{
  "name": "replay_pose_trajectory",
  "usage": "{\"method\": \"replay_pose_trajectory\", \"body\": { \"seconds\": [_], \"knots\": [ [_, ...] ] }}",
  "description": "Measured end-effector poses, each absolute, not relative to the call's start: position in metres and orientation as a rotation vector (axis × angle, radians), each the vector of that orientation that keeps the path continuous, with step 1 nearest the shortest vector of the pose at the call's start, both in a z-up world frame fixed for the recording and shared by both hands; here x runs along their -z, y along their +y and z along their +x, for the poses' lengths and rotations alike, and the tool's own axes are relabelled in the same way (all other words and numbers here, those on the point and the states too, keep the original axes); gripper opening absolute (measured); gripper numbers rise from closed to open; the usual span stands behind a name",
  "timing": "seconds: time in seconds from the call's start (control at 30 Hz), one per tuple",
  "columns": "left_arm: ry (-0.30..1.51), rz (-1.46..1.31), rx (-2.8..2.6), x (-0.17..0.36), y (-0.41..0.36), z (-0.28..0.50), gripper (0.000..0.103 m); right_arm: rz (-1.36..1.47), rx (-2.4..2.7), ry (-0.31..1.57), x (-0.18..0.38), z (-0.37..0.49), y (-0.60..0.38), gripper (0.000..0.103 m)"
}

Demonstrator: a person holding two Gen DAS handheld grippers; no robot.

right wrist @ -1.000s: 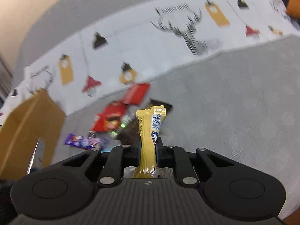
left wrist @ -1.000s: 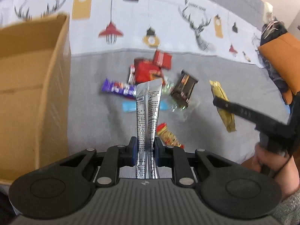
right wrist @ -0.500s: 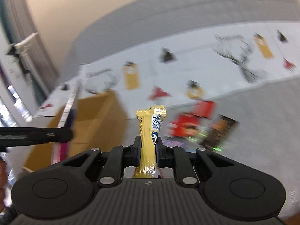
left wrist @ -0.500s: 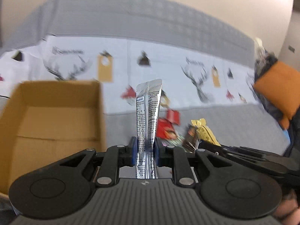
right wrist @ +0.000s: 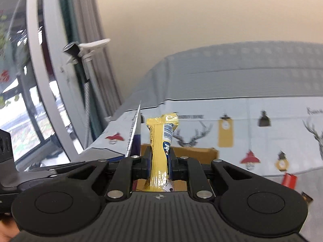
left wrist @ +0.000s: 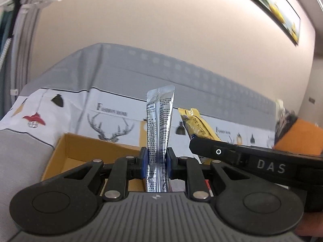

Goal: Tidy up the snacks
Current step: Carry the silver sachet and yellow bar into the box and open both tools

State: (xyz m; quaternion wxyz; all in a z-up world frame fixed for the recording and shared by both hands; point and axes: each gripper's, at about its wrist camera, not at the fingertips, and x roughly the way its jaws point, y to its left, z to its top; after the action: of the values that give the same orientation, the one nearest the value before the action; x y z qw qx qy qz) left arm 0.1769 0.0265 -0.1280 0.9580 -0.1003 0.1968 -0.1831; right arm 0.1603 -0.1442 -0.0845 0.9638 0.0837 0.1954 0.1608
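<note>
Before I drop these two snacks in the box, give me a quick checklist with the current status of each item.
1. Left gripper pinching silver sachet: ok, clamped upright.
2. Right gripper pinching yellow bar: ok.
3. Box open, ahead of left gripper: ok.
4. Box directly under each snack: cannot tell, the grippers hide what lies below.
5. Grippers clear of each other: not ok, the right one crosses close beside the left.
6. Room inside the box: cannot tell, most of its floor is hidden.

Both wrist views look forward, low and close, sharing the cardboard box [left wrist: 66,153] and the deer-print cover [right wrist: 252,133].
</note>
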Motion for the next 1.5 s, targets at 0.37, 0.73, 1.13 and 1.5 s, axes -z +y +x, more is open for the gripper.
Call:
{"method": "replay_pose_trajectory", "body": {
  "seconds": [0.37, 0.73, 1.13, 1.5],
  "knots": [
    [0.599, -0.289, 0.252, 0.203, 0.093, 0.232, 0.021, 0.078, -0.325, 0.522, 0.126, 0.205, -0.085, 0.016],
    [0.889, -0.223, 0.180, 0.302, 0.100, 0.272, 0.021, 0.027, -0.233, 0.812, 0.228, 0.244, -0.053, 0.016],
    [0.905, -0.193, 0.174, 0.311, 0.099, 0.265, 0.025, -0.028, -0.247, 0.899, 0.264, 0.249, -0.044, 0.030],
    [0.813, -0.213, 0.184, 0.261, 0.078, 0.223, 0.103, 0.107, -0.185, 0.665, 0.219, 0.183, -0.127, 0.098]
  ]
}}
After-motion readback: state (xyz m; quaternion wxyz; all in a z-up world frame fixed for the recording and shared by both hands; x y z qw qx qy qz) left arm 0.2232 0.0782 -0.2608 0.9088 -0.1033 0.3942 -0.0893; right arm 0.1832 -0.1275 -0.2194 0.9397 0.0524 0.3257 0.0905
